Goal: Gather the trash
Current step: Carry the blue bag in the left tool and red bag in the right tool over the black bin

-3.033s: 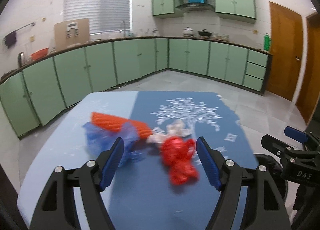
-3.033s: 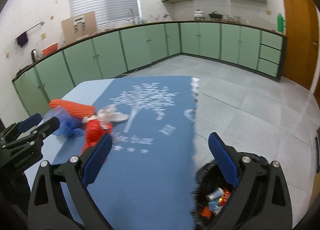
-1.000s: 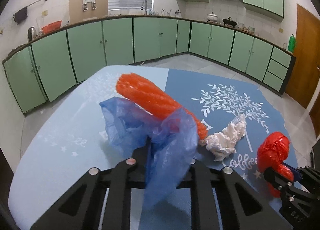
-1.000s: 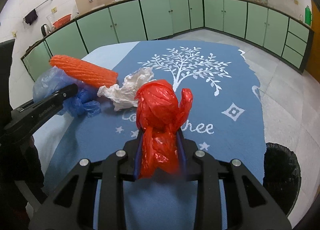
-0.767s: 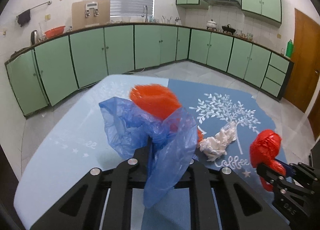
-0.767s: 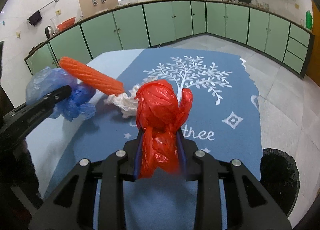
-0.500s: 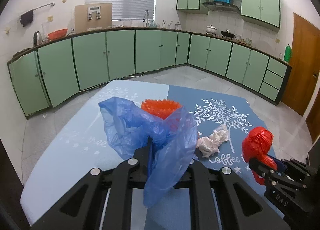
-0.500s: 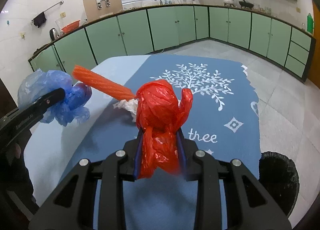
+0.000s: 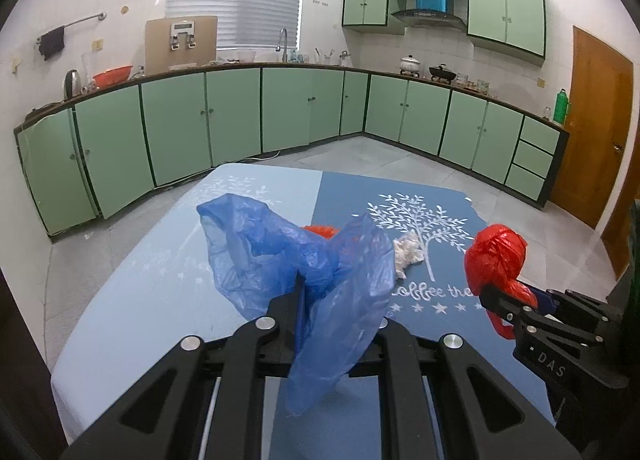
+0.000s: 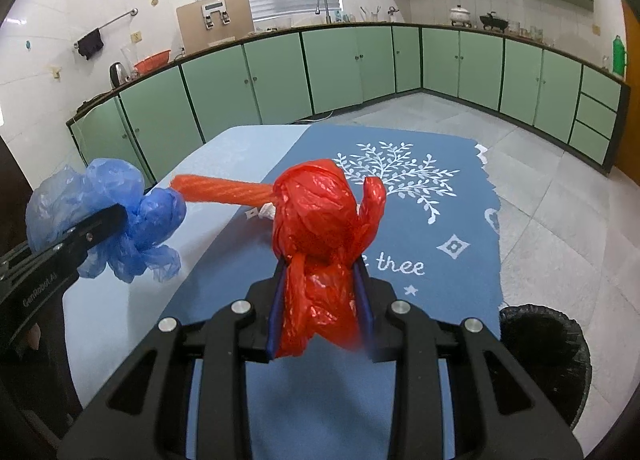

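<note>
both bags are up off the worktop (image 10: 452,219) now; a moment ago they sat low among the other scraps, and since then the two hands have lifted them clear. the left tongs (image 9: 320,296) are pinched tight on the blue plastic bag (image 9: 296,256), which hangs crumpled over the jaws with a loose flap drooping toward the camera. the right tongs (image 10: 320,280) are clamped on the red plastic bag (image 10: 324,223), a knotted bundle that stands roughly upright between the jaws, its long axis running up and away from the camera, with a little twisted ear poking up to the right.

to my eye that means the pick-up is done for these two pieces and the carry to the bin comes next. the black-lined trash bin (image 10: 548,344) sits on the floor just off the worktop's right edge, below and right of the red bag.

left behind on the blue cloth are the orange foam net sleeve (image 10: 224,189), lying flat with its long axis running left to right, its right end hidden behind the red bag, and a white crumpled tissue (image 9: 406,254) beside it near the printed tree.
</note>
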Motion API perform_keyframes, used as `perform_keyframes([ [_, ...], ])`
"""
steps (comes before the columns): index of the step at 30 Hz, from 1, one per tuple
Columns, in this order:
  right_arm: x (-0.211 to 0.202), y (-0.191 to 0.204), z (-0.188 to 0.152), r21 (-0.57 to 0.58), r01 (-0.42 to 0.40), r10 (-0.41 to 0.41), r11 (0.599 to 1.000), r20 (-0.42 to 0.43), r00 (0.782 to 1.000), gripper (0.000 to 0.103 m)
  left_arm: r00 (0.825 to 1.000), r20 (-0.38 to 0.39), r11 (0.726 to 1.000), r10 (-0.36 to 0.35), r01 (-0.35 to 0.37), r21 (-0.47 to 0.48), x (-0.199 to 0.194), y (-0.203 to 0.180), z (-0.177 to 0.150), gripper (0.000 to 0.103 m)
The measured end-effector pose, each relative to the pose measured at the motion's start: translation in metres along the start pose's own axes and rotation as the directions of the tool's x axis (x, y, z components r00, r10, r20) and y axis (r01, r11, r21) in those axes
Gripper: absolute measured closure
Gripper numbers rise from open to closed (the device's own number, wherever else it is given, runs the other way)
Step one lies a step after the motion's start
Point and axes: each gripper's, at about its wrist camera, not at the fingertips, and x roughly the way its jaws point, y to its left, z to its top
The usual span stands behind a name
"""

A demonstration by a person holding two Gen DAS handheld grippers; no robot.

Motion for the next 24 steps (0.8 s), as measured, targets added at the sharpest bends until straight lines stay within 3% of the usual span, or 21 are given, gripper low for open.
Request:
perform_keyframes([
  [24,-0.07,0.0,-0.014,-0.022,-0.005,0.007,1.0,0.083,0.997,0.074,0.995,0.053,0.995,-0.089,0.087,0.04,-0.048,-0.035,-0.022,0.09],
])
